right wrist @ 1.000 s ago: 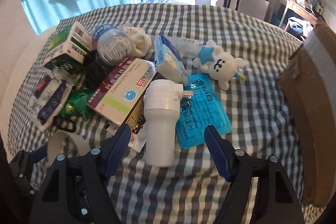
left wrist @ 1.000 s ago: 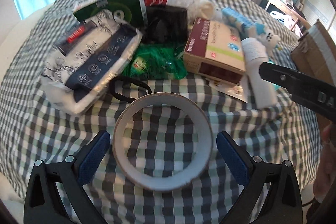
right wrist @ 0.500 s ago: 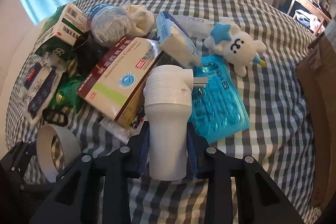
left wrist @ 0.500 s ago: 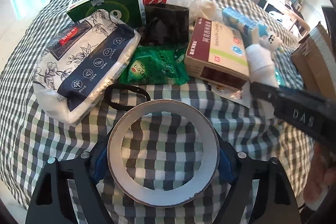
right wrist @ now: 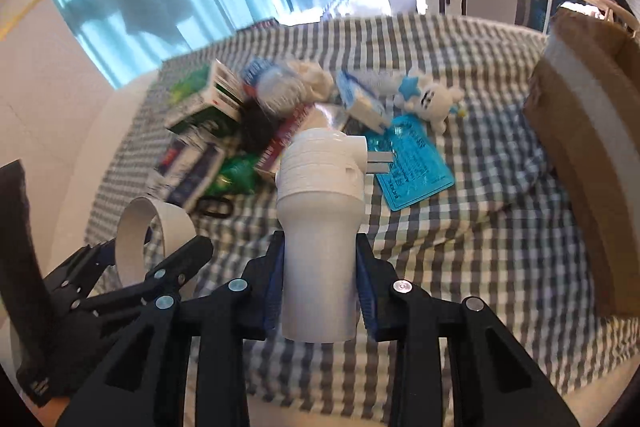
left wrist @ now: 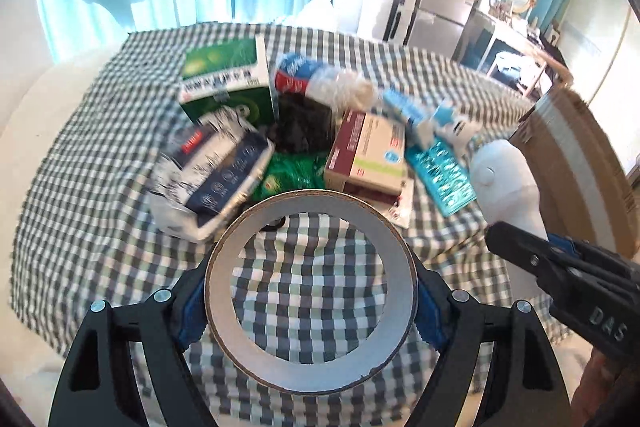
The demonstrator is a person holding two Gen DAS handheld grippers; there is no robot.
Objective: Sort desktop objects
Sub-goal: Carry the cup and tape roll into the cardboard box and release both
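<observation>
Above checked-cloth worktop [left wrist: 100,187]: L gripper [left wrist: 312,301] pinches tape roll [left wrist: 310,291] by outer rim, roll lifted clear of cloth. R gripper [right wrist: 318,281] clamps white plastic bottle [right wrist: 320,219] round lower body, also off cloth. L view alone shows R gripper w/ bottle from side, next to cardboard box [left wrist: 580,163]. R view alone shows plush toy [right wrist: 434,99] clearly, blue pouch [right wrist: 414,163] flat just beside it, on cloth. Box interior not visible either view, contents can't tell. Rest of clutter piled mid-worktop, blurred.
</observation>
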